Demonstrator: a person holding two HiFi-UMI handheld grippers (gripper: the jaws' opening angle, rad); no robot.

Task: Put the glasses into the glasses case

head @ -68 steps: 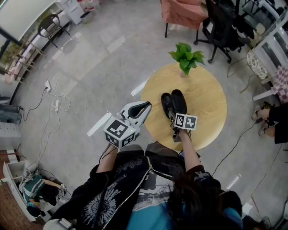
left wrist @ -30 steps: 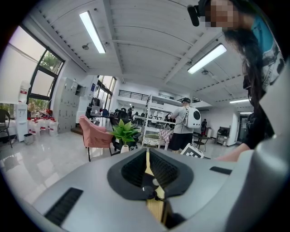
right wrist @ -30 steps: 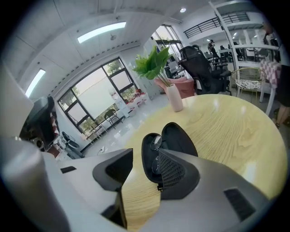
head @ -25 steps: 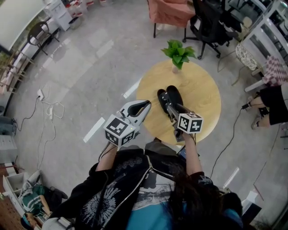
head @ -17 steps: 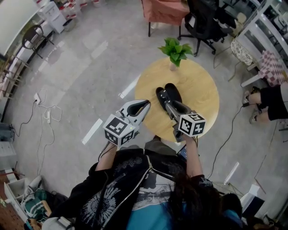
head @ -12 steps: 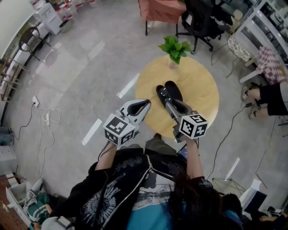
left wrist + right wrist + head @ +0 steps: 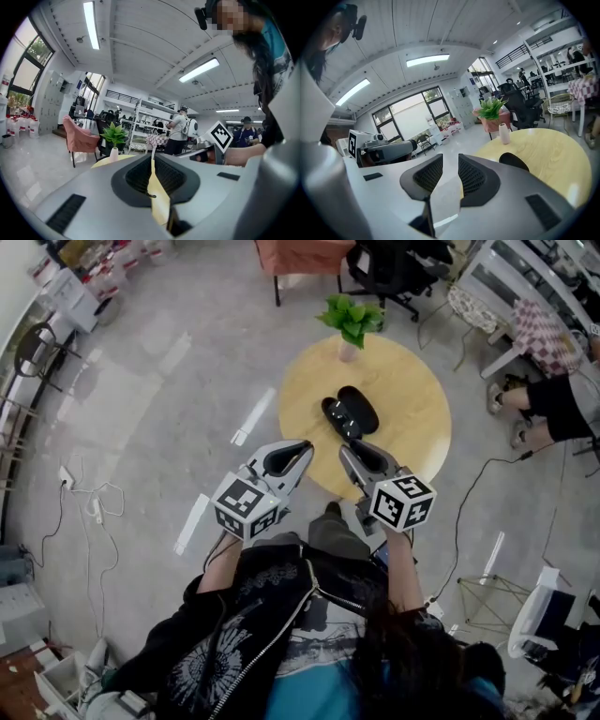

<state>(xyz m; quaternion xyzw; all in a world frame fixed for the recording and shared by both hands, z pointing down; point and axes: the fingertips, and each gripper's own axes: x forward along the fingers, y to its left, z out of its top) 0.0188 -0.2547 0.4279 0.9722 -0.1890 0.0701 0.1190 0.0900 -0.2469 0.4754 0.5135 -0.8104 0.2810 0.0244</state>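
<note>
A round, pale wooden table is seen from above on a grey floor. At its near edge two grey two-jaw grippers with marker cubes are held side by side, both pointed towards the table. The left gripper is seen with its jaws pressed together and nothing between them. The right gripper is seen with its jaws partly apart, just having been closing, and nothing is held. A green potted plant in a white vase stands at the far rim. The black, oval glasses case lies open near the table's middle, beyond both grippers; glasses cannot be made out inside its dark halves.
</note>
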